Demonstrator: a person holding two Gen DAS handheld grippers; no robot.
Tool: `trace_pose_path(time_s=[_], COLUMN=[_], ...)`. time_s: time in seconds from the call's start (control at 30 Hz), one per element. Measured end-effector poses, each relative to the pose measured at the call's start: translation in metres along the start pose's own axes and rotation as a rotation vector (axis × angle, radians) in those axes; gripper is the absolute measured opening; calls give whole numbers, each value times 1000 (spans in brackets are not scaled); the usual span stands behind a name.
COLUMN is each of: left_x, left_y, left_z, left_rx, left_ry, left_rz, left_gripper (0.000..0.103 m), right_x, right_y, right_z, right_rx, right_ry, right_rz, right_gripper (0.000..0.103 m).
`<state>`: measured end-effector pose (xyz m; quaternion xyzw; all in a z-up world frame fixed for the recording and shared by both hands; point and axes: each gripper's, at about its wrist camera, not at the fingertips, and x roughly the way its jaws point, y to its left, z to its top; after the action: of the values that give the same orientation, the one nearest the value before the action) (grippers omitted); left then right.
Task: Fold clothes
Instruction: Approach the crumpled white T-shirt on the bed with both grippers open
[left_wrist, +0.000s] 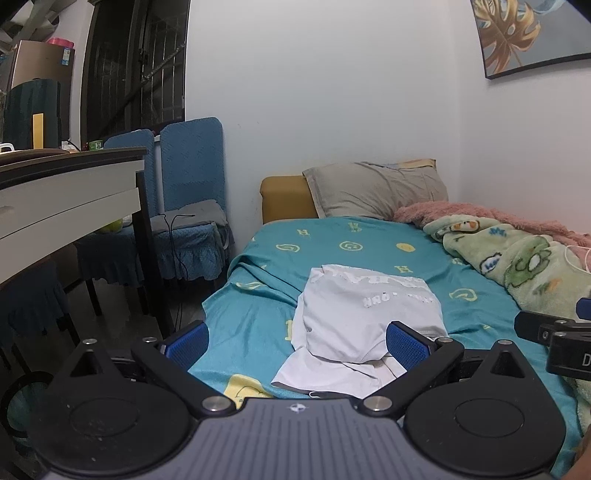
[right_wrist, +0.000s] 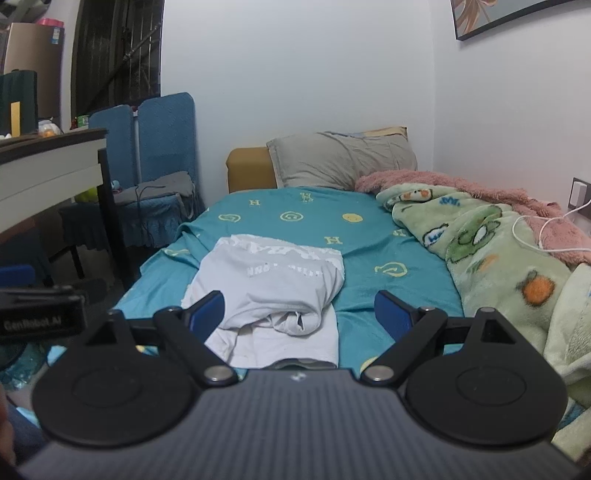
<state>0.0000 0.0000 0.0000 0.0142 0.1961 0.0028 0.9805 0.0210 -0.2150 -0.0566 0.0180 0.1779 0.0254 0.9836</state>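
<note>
Both the left gripper and right gripper hang wide open, holding nothing; each should pinch a near corner of the white shirt gently.

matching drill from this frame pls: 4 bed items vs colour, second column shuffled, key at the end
Items:
1. bed sheet
2. pillow
3. folded garment
4. cartoon blanket

Colours:
A. pale green
B. white with printed lettering
C. teal with yellow symbols
D. grey

Pairs: 1-C, 2-D, 3-B, 4-A
</note>
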Motion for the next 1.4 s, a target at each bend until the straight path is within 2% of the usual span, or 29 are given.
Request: trace_pose_path(time_s=[0.23,0.47,1.13,1.4], left_x=[1,6,11,-5], left_y=[-4,-7,-12,-10], left_z=[-2,-2,-5,5], left_rx=[51,44,65,11], left_ry=[-5,13,41,36], left_rz=[6,-13,7,-1], left_gripper=[103,103,103,103], right_x=[-1,0,-9,-19], right_y=[-3,-2,-5,-14], right_z=[-1,-8,-4,4], right_rx=[21,18,72,144], right_ry=[20,17,8,-23], right_rz=[-4,-4,15,31], right_gripper=[89,89,89,89])
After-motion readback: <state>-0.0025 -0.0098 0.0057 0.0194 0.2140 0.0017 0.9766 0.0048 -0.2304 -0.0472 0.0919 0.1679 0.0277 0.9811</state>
